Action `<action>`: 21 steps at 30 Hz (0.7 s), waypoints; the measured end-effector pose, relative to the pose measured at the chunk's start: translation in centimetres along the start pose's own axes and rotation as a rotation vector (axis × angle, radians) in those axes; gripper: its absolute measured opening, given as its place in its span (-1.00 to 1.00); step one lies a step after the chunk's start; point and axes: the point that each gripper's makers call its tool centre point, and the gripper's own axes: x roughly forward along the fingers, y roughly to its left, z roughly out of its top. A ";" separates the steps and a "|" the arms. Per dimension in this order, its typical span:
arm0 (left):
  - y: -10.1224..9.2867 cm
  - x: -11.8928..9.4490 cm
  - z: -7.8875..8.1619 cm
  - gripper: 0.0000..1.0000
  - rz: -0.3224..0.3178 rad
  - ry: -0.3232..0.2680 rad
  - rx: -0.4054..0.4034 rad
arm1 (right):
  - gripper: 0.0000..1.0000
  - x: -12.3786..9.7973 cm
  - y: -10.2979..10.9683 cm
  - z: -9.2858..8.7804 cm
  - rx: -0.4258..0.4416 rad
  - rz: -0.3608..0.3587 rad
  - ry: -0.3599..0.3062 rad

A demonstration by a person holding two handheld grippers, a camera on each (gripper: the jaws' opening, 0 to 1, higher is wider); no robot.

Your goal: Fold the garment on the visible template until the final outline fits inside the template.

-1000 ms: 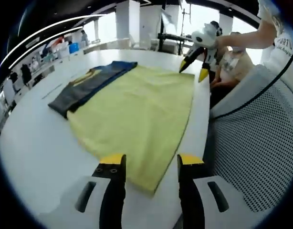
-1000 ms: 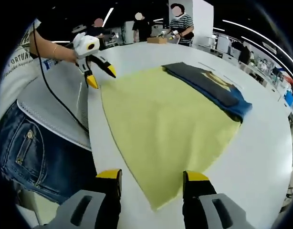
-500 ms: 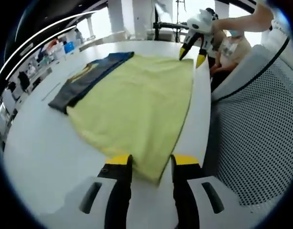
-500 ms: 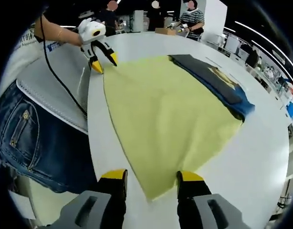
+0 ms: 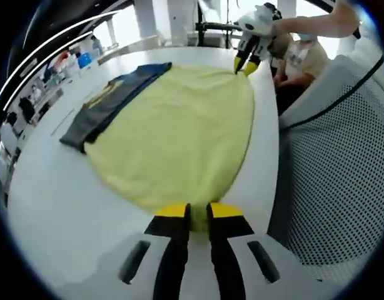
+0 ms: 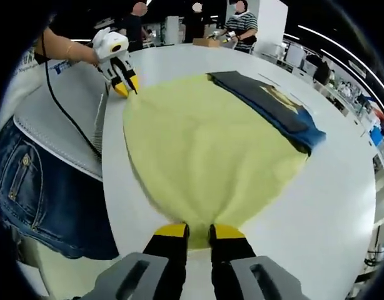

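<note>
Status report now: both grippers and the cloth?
Left gripper shut on yellow cloth corner. Right gripper shut on other corner. Dark garment beside, untouched.

A broad white table (image 5: 48, 206) with a rounded edge stands in a large open hall with a dark ceiling crossed by long white strip lights (image 5: 60, 44). White square pillars (image 5: 179, 19) rise beyond the far end of the table, with bright windows (image 5: 120, 25) between them. In the right gripper view several people stand by a small brown cardboard box (image 6: 206, 42) at the far rim, and more benches with clutter run along the side wall.
</note>
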 end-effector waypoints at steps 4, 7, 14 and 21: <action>0.3 0.2 0.3 -0.93 0.009 0.012 0.012 | -0.91 0.1 -0.3 0.1 -0.003 -0.004 0.003; 0.6 0.3 0.3 -0.95 0.013 0.012 -0.017 | -0.95 0.3 -0.5 0.3 0.023 -0.006 -0.011; 0.6 0.1 0.1 -0.97 0.033 0.023 -0.037 | -1.00 0.4 -0.4 0.7 0.108 0.003 -0.048; 0.6 -0.7 -0.3 -0.97 0.055 0.016 -0.083 | -1.00 -0.3 0.9 1.0 0.103 0.023 -0.067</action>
